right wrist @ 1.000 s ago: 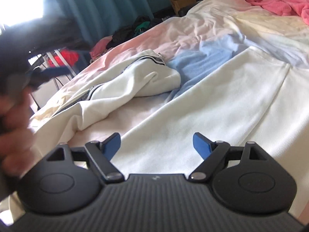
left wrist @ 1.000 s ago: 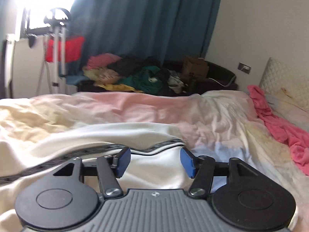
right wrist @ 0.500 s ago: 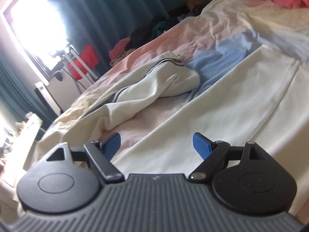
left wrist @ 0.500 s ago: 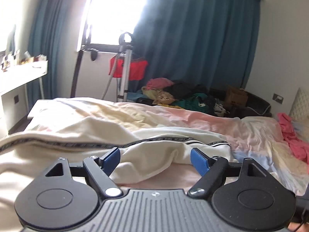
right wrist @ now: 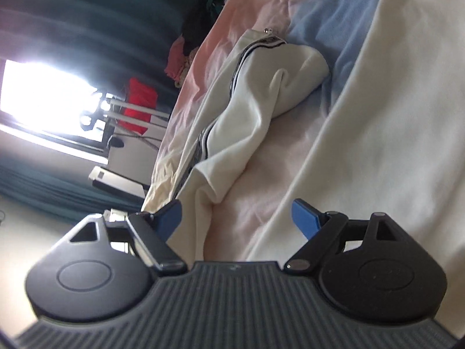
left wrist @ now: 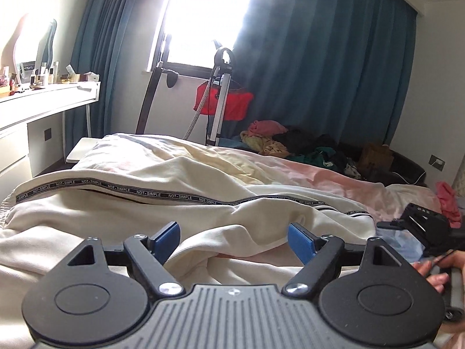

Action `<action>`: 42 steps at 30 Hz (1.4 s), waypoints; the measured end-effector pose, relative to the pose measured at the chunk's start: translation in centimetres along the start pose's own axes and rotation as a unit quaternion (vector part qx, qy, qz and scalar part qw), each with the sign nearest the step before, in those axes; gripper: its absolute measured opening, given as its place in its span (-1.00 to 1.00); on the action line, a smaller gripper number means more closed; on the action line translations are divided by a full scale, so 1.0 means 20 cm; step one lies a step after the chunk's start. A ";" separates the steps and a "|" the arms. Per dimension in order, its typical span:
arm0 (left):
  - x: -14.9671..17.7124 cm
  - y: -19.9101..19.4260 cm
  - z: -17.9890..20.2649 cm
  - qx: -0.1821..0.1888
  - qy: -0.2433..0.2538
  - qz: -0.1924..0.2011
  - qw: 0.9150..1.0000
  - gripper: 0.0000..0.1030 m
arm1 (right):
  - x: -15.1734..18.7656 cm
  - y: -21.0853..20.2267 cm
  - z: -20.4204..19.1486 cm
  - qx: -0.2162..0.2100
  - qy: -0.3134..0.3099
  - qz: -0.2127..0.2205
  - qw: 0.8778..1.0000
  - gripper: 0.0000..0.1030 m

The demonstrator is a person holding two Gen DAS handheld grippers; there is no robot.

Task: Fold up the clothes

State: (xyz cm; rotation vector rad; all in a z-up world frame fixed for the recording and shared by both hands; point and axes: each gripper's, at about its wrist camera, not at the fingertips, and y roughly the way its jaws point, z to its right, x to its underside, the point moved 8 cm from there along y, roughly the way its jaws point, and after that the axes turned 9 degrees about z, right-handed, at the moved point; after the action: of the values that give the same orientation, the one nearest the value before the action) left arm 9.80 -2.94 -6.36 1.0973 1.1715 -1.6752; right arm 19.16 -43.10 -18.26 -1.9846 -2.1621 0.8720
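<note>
Clearly I have no fold yet — cream trousers [left wrist: 180,218] lie crumpled on the bed [left wrist: 305,171]; left tool [left wrist: 232,240] and right tool [right wrist: 237,216] both gape wide, empty.

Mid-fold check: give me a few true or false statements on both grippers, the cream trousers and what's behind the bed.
1. The left gripper is open. True.
2. The right gripper is shut on the cream trousers. False: it is open and holds nothing.
3. The trousers' black stripe reads NOT-SIMPLE. True.
4. The curtain is red. False: it is dark teal.
5. A clothes pile lies beyond the bed. True.
</note>
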 end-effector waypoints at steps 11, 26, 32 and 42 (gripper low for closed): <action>0.07 0.14 -0.08 0.002 -0.003 -0.017 1.000 0.61 | -0.37 0.59 0.04 0.095 -0.046 0.106 0.989 0.28; 0.11 0.31 -0.24 -0.014 -0.064 -0.052 0.996 0.61 | -1.02 0.34 -0.50 0.081 -0.246 0.220 0.940 -0.69; 0.10 0.24 -0.17 -0.009 -0.034 -0.044 0.998 0.61 | -1.18 0.10 0.10 0.180 -0.223 0.228 0.930 -0.70; 0.07 0.22 -0.06 -0.017 0.011 -0.028 0.999 0.61 | -1.09 -0.03 0.61 0.191 -0.209 0.194 0.939 -0.67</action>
State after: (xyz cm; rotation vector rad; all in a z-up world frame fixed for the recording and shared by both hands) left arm 13.62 -3.03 -9.15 1.0732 1.2503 -1.6824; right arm 16.90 -67.77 -21.38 -2.1879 -1.5855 1.7600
